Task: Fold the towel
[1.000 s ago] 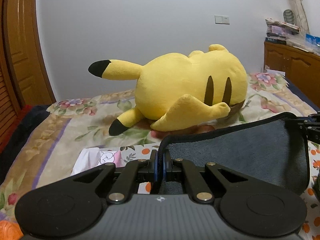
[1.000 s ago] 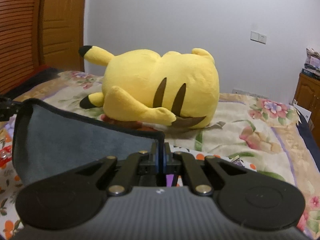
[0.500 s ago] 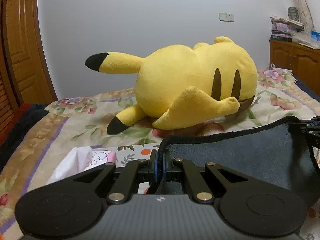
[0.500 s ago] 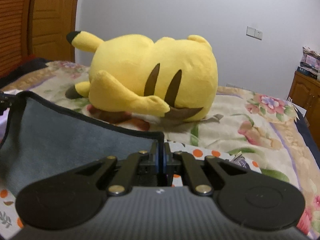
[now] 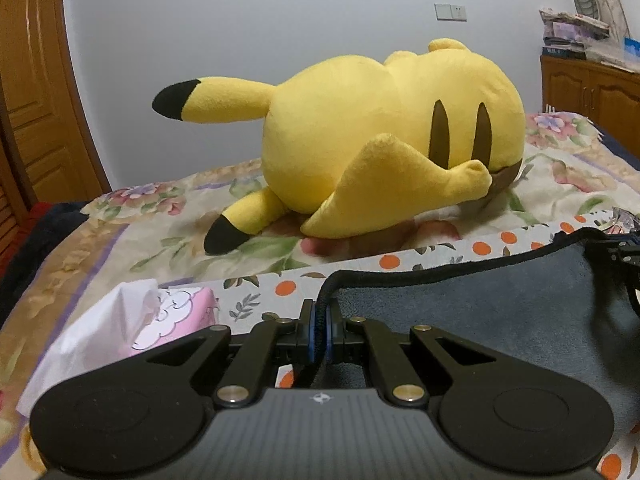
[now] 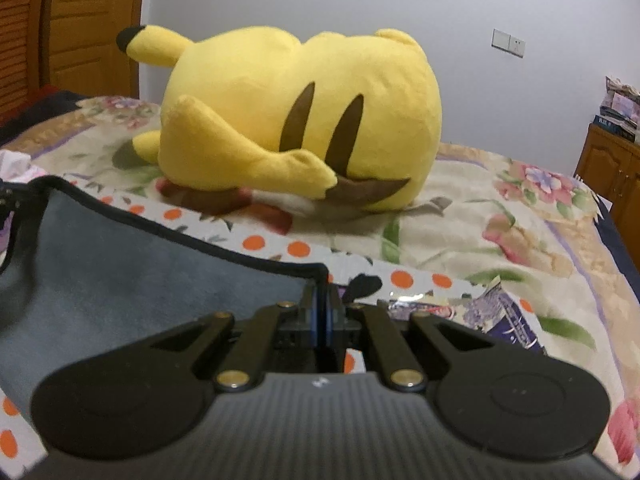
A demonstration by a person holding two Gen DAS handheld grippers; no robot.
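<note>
One huge bed [image 5: 132, 236] with a floral cover fills most of both views, backed by a plain white wall [image 5: 280, 20] with a light switch [image 5: 450, 12] on it. Wooden doors [image 5: 28, 92] stand off to the left, and a wooden cabinet [image 5: 592, 88] on the right has a messy pile of papers [image 5: 576, 36] on top.

Biggest thing on the bed is a yellow Pikachu plush [image 5: 384, 136] lying on its side, just past the far edge of the towel [image 5: 480, 312], so it sits right in front of both grippers. The towel is dark grey with a black hem, stretched between the two grippers over a white sheet with orange dots [image 5: 440, 250].

The left gripper [image 5: 320, 330] is clamped tight on the towel's left corner, and the right gripper [image 6: 321, 312] is pinched on the right corner.

Left of the towel is a pink tissue pack [image 5: 176, 316] with a white tissue [image 5: 100, 332] sticking out. A purple wrapper [image 6: 496, 312] lies by the right gripper.
</note>
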